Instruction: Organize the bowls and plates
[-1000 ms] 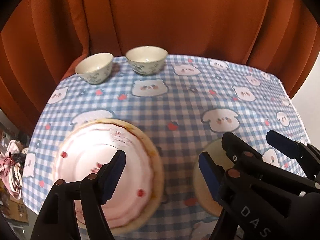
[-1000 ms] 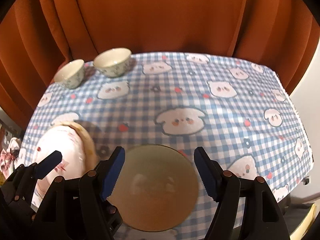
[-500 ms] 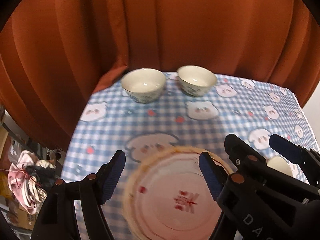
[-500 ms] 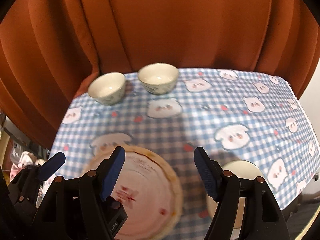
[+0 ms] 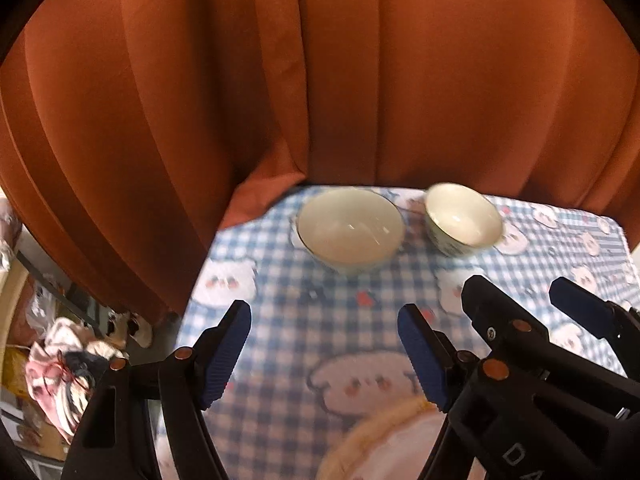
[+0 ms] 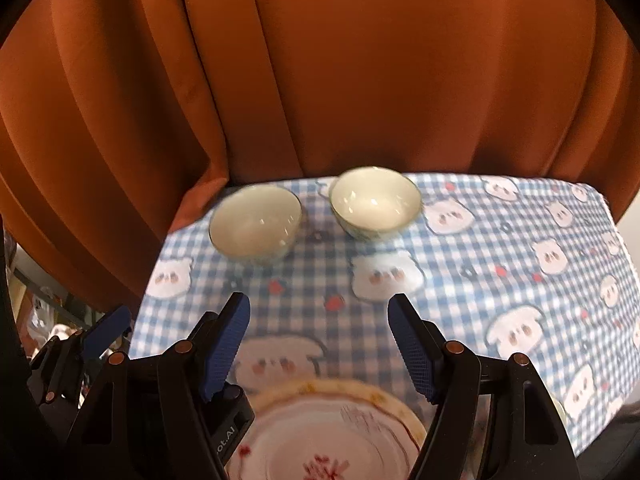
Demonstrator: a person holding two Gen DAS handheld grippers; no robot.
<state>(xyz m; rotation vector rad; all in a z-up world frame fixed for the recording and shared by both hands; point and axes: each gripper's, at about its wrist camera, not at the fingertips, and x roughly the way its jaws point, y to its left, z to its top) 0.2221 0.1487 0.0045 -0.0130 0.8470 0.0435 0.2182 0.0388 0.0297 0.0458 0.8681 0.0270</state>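
Left wrist view is showing, from left to right, the left gripper point(image 5: 324, 350) hanging with jaws wide and nothing between them, then the right gripper point(image 5: 516, 304) crowding the lower right — likewise spread and empty. Two bowls point(image 5: 350, 230) point(image 5: 462, 218) are sitting side by side at the checked tablecloth's point(image 5: 280, 320) far edge, probably the next pickup. A pink plate point(image 6: 332, 440) — blurred, seemingly atop another — is lying low in the right wrist frame.
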